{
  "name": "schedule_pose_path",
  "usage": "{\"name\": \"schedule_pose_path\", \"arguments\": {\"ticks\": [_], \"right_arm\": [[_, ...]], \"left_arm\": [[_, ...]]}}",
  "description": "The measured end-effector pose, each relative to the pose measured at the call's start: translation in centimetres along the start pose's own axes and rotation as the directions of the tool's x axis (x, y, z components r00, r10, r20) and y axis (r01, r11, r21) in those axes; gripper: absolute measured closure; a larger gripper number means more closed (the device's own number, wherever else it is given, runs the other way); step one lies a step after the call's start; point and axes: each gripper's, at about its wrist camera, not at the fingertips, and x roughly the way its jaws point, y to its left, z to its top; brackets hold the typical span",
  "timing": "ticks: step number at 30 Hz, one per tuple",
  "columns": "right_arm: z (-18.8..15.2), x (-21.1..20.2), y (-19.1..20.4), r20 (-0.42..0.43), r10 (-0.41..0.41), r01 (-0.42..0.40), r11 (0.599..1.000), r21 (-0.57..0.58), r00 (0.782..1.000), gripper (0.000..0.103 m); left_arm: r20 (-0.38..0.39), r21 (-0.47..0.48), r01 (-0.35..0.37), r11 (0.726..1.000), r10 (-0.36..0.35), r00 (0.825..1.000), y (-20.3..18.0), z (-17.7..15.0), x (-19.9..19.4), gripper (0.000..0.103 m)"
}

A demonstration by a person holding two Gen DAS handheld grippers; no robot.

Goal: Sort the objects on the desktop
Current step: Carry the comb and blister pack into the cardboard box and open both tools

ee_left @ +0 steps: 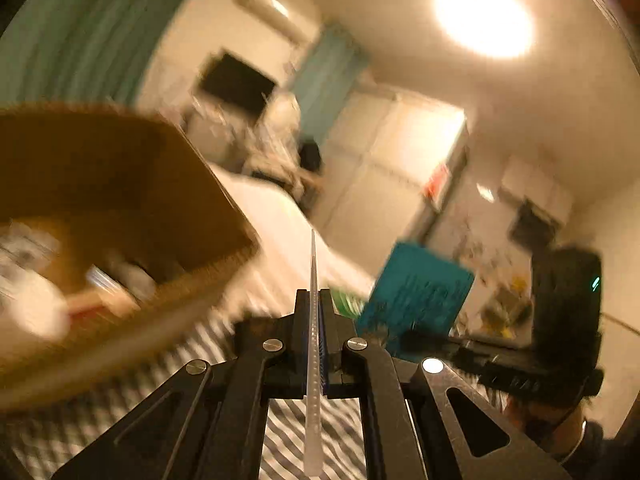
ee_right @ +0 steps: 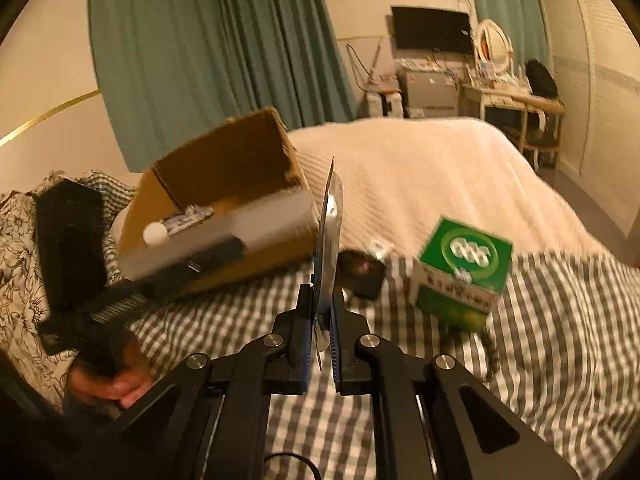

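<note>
The left gripper clamps a thin translucent stick; the right gripper pinches a silvery blister sheet, cardboard box left of centre.

Warm dim room, ceiling lamp glare, heavy motion blur, fisheye edges.
</note>
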Motion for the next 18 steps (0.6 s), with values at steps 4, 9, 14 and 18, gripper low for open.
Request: {"name": "schedule_pose_path", "arguments": {"ticks": [4, 9, 14, 18], "right_arm": [[3.0, 2.0, 3.1, 0.031, 0.079, -0.076, 0.994, -0.075, 0.996, 0.096], [7.5, 5.9, 7.8, 0.065, 0.168, -0.155, 0.972, -0.178, 0.984, 0.096], [8.9, 13.1, 9.8, -0.053, 0.168, -0.175, 0.970, -0.168, 0.984, 0.096], [8.2, 13.1, 9.4, -0.048, 0.133, -0.138, 0.982, -0.130, 0.990, 0.052]], "left_arm": [[0.168, -0.045, -0.215, 0.976, 0.220, 0.961, 2.1, 2.1, -4.4, 0.100], [0.194, -0.096, -0.515, 0.852, 0.524, 0.830, 5.1, 3.0, -5.7, 0.100], [0.086, -0.090, -0.616, 0.783, 0.622, 0.778, 7.6, 2.2, -2.8, 0.097], [0.075, -0.030, -0.674, 0.738, 0.674, 0.734, 6.6, 1.6, -2.3, 0.037]]}}
